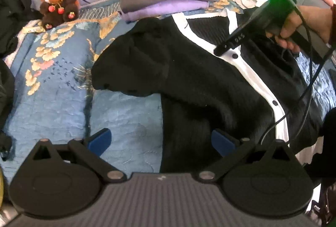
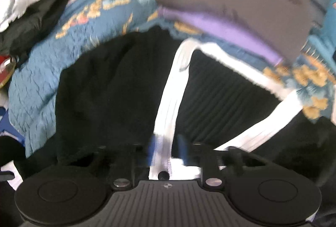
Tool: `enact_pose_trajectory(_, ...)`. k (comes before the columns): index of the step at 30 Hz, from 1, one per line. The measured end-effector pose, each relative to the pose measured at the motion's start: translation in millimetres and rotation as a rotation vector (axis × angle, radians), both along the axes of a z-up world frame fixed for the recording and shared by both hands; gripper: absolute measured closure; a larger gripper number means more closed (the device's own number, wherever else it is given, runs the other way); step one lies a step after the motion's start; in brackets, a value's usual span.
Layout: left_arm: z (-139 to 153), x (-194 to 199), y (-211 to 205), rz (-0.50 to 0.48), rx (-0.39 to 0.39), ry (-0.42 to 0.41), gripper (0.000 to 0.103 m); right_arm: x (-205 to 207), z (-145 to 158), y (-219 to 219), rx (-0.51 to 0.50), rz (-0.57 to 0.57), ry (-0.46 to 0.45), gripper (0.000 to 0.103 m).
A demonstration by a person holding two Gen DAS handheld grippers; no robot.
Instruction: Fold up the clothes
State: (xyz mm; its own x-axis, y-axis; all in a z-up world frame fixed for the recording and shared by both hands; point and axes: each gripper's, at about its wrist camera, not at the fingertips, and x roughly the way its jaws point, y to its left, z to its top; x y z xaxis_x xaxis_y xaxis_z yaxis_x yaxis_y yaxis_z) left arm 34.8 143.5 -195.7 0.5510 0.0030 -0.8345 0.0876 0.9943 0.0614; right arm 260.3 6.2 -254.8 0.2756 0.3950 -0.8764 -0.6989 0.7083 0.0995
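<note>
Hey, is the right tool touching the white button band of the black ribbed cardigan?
Touching. In the right wrist view the right tool is shut on the white button band of the black ribbed cardigan, the band running up from between its blue pads.

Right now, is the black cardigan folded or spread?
Partly folded: one sleeve lies across the black cardigan, but the body is spread on the bedspread.

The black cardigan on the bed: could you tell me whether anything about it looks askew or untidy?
Yes. The black cardigan lies crooked on the bedspread; its sleeve is bunched across the body, and the white placket runs diagonally rather than straight.
</note>
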Motion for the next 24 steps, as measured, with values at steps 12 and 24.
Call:
enact_pose_trajectory(12,-7.2,4.6,0.5,-0.015,-0.009,0.002,0.0,1.7,49.9,-4.3,0.033,-0.049,-0.172,0.102)
enact_pose_trajectory(24,-7.9,6.6,5.7,0.01,0.018,0.017,0.0,57.0,3.0,0.2,-0.022,-0.193,-0.023,0.098)
